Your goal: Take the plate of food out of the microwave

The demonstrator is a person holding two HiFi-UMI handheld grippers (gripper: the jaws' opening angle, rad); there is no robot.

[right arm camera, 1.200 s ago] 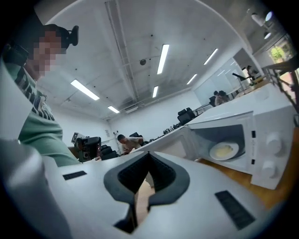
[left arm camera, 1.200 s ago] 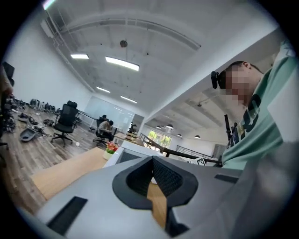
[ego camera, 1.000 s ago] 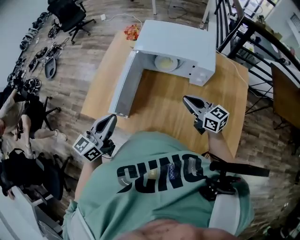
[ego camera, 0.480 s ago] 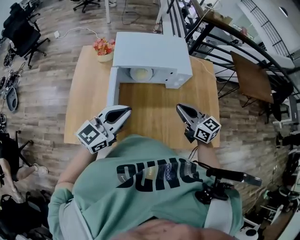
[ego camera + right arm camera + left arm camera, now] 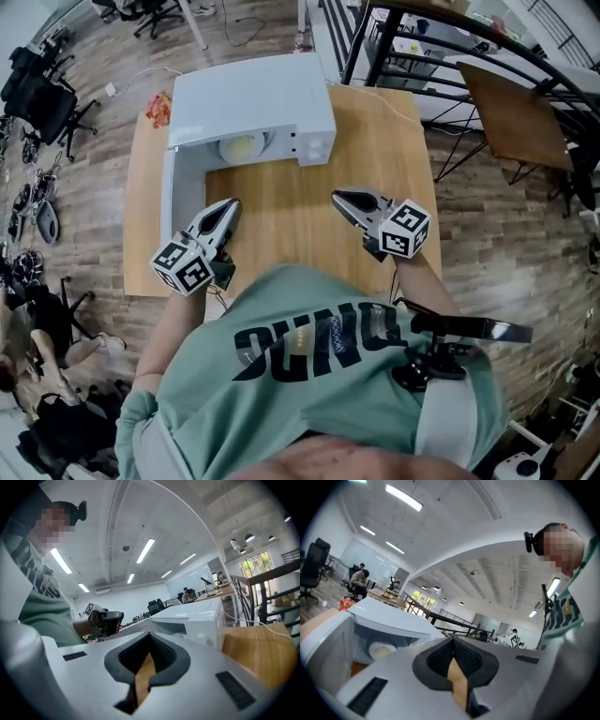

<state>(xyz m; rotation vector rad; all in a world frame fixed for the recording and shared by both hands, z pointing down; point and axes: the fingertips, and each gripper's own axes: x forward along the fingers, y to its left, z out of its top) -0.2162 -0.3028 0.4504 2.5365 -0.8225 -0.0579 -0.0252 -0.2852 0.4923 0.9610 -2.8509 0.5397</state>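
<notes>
A white microwave (image 5: 253,98) stands at the far end of the wooden table (image 5: 375,159), its door (image 5: 169,202) swung open to the left. Inside lies a pale plate of food (image 5: 241,146), which also shows in the left gripper view as the plate (image 5: 382,650). My left gripper (image 5: 228,208) hovers near the door's free end, shut and empty. My right gripper (image 5: 339,199) is over the table's middle, right of the microwave's mouth, also shut with nothing in it. Both are well short of the plate.
A bowl of red and yellow items (image 5: 157,109) sits on the table behind the microwave's left side. Office chairs (image 5: 42,89) and railings (image 5: 422,56) surround the table. People sit at the left on the floor side (image 5: 47,337).
The head view has swung, so the microwave now sits further left. Both grippers stay shut; the left one has come up from the table's near edge to beside the open door.
</notes>
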